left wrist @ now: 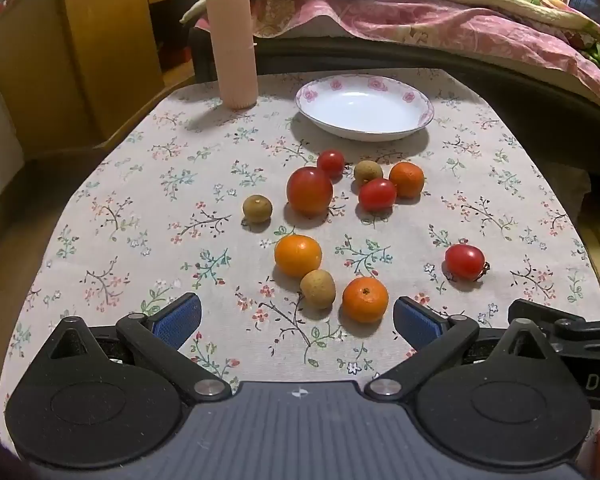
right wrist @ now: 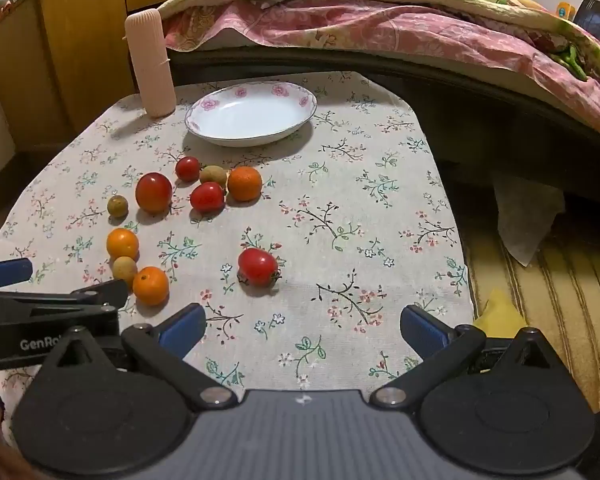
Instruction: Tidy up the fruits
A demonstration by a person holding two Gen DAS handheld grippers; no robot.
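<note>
- The left gripper [left wrist: 297, 322] hangs released, nothing between its blue pads, over the near tangerine [left wrist: 365, 299] and longan [left wrist: 318, 289].
- The right gripper [right wrist: 302, 330] gapes empty, just short of a lone cherry tomato [right wrist: 258, 267].
- The flowered plate [left wrist: 420, 118] sits bare at the far side, the remaining fruit clustered before it on the tablecloth [left wrist: 140, 216].

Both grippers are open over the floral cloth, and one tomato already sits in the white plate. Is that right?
Not quite. The white plate holds nothing; every tomato, including the lone tomato, lies on the floral cloth. Both wrist views show it. The rest holds.
</note>
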